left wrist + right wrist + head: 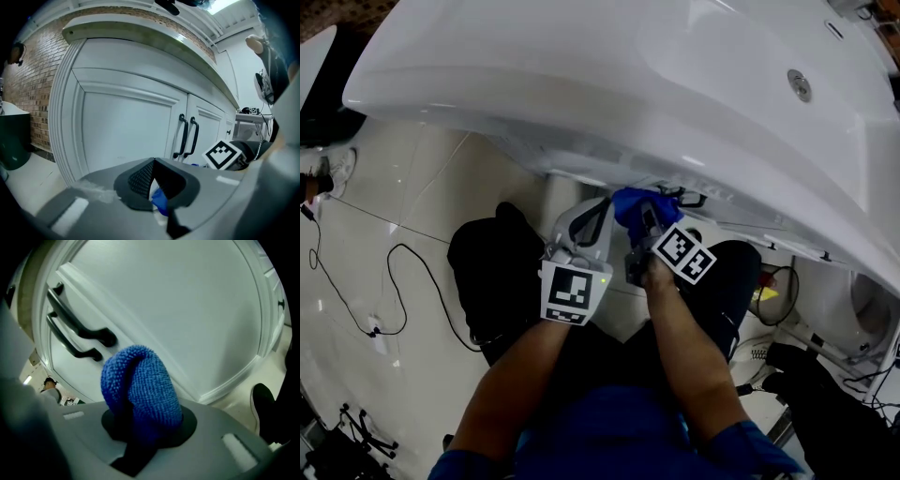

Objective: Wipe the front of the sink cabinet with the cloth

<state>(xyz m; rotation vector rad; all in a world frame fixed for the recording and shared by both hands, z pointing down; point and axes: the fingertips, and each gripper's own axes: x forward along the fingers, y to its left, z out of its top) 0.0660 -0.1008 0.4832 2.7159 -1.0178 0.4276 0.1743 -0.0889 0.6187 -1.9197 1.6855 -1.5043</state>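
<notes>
The blue cloth [633,208] [140,390] is bunched in my right gripper [649,223] [143,423], which is shut on it. It sits just off the white cabinet door [187,310], right of the two black handles [75,338]. Under the white sink top [628,84], my left gripper [596,219] [153,161] hangs beside the right one with its pads [140,178] meeting at the tips. A small blue-and-white scrap shows low between them. It faces the left door [126,126] and the handles [187,136]. The right gripper's marker cube [225,154] shows at its right.
Thin black cables [356,281] trail over the glossy tile floor at the left. A brick wall [33,79] and a dark bin [14,136] stand left of the cabinet. Black gear and wires [825,394] lie at the lower right. A dark shoe [267,404] rests by the cabinet base.
</notes>
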